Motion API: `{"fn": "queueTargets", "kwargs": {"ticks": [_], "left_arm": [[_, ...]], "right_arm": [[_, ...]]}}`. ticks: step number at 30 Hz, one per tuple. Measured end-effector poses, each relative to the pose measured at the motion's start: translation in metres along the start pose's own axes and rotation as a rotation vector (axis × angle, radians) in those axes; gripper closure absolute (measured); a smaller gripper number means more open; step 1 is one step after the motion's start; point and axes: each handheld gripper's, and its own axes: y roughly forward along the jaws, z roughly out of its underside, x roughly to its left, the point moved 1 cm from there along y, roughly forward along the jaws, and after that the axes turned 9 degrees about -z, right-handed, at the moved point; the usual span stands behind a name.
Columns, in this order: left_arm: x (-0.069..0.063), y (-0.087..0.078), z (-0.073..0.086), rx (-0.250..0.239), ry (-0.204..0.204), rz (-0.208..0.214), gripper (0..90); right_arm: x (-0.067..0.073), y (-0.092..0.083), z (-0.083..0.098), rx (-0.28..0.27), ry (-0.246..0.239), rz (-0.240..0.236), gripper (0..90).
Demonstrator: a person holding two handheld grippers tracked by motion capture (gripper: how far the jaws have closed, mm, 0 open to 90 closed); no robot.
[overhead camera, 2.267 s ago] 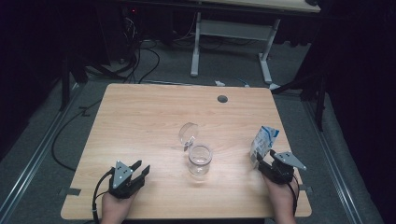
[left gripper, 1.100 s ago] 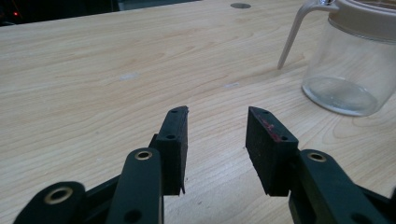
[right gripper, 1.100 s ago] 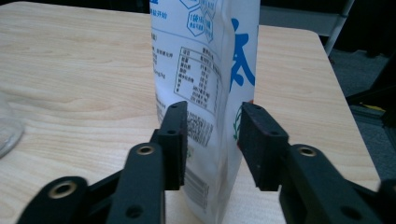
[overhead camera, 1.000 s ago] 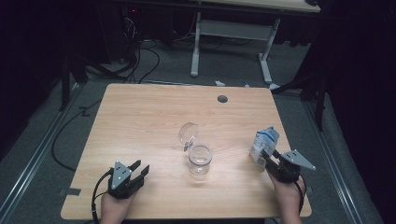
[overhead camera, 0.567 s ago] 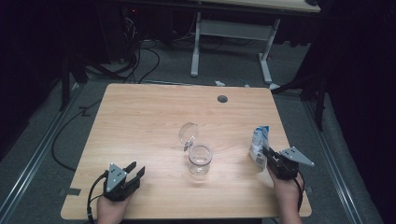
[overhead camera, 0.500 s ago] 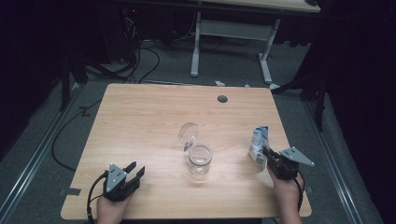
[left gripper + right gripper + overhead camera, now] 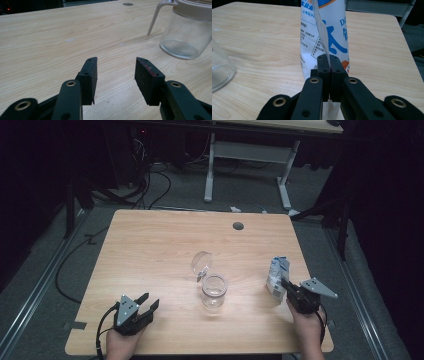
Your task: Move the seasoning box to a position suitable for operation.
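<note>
A white and blue bag stands upright near the table's right edge. My right gripper is shut on the thin side seam of the bag, and its jaws have just closed there. A clear glass jar sits mid-table with its hinged lid swung open. Near the front left, my left gripper is open. In the left gripper view its jaws have just been opening with nothing between them, and the jar stands ahead to the right.
A round cable hole lies near the far edge of the wooden table. Cables and a second desk's frame occupy the floor behind. In the right gripper view the jar is at the left edge.
The right gripper's jaws have closed on the bag's edge, and the bag has turned from leaning to upright and edge-on. The left gripper's jaws have spread a little wider.
</note>
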Motion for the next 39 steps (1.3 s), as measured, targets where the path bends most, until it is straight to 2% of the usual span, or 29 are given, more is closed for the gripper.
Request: {"fn": "queueTargets", "kwargs": {"ticks": [3, 4, 7, 10, 14, 17, 19, 24, 26, 31, 39], "left_arm": [[-0.003, 0.005, -0.004, -0.001, -0.026, 0.052, 51.4], [-0.004, 0.007, -0.006, 0.005, -0.023, 0.079, 51.3], [-0.008, 0.010, -0.007, 0.005, 0.023, 0.121, 49.6], [-0.009, 0.009, -0.003, -0.003, 0.021, 0.160, 49.1], [-0.008, 0.007, -0.002, -0.011, 0.002, 0.177, 48.6], [-0.008, 0.006, -0.002, -0.025, 0.014, 0.173, 48.6], [-0.007, 0.005, -0.002, -0.030, -0.004, 0.183, 48.6], [-0.006, 0.007, -0.002, -0.025, -0.019, 0.196, 49.0], [-0.006, 0.007, -0.002, -0.030, -0.018, 0.191, 48.9], [-0.007, 0.007, -0.002, -0.042, -0.014, 0.184, 48.9], [-0.009, 0.006, 0.000, -0.045, -0.011, 0.176, 48.9]], "right_arm": [[0.002, 0.001, -0.002, 0.013, -0.017, -0.001, 89.3], [0.003, 0.002, -0.004, 0.017, -0.020, -0.001, 89.4], [0.006, 0.003, -0.005, 0.027, -0.007, -0.016, 89.4], [0.012, 0.003, -0.010, 0.057, -0.018, -0.016, 89.5], [0.016, 0.001, -0.016, 0.093, -0.005, -0.033, 89.5], [0.015, 0.001, -0.021, 0.115, 0.021, -0.036, 89.6], [0.015, -0.001, -0.025, 0.133, 0.030, -0.042, 89.6], [0.020, -0.006, -0.033, 0.187, 0.018, -0.045, 89.6], [0.022, -0.007, -0.035, 0.209, 0.019, -0.062, 89.6], [0.030, -0.005, -0.043, 0.258, -0.005, -0.097, 89.6], [0.039, 0.002, -0.057, 0.354, -0.020, -0.110, 89.6]]}}
